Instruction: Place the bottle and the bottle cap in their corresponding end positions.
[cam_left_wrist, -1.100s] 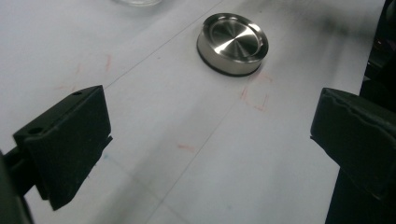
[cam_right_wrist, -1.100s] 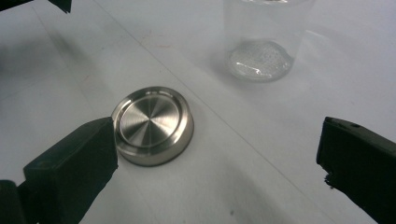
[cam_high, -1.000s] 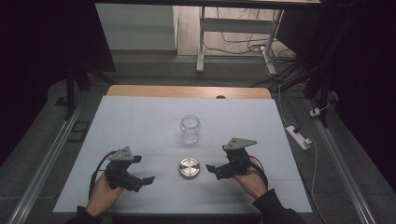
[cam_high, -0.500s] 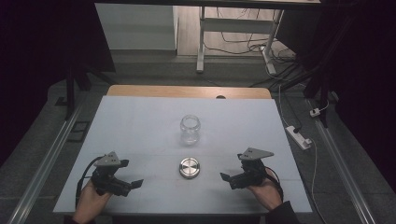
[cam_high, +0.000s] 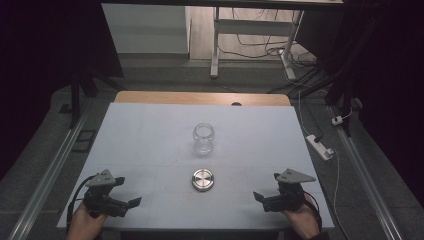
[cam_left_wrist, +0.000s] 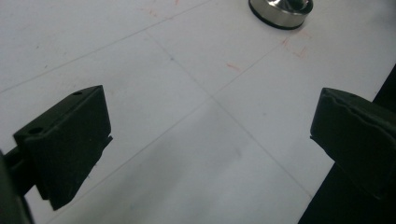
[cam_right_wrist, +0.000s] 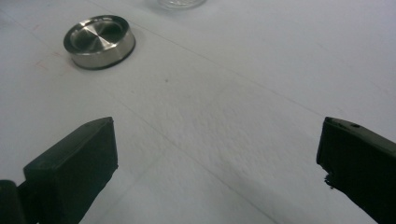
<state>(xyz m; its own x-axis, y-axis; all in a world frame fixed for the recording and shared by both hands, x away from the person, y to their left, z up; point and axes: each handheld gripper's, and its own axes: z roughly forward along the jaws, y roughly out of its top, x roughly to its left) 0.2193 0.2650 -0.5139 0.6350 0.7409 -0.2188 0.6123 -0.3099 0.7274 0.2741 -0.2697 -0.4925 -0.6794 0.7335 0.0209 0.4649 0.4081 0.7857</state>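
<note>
- Lying flat at table (cam_high: 150, 130) centre, the lid (cam_high: 202, 179) sits just at 6 o'clock of the jar (cam_high: 203, 138).
- Left gripper (cam_high: 131, 202), released and empty, has the lid well apart at its 2 o'clock.
- Right gripper (cam_high: 258, 196), jaws spread, has it at 10 o'clock.

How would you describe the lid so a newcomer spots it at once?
Start at the white table and find the clear glass jar standing near its middle. Just nearer the person lies the lid, between the two grippers. It is a flat, round, shiny metal disc, unlike the tall see-through jar.
</note>
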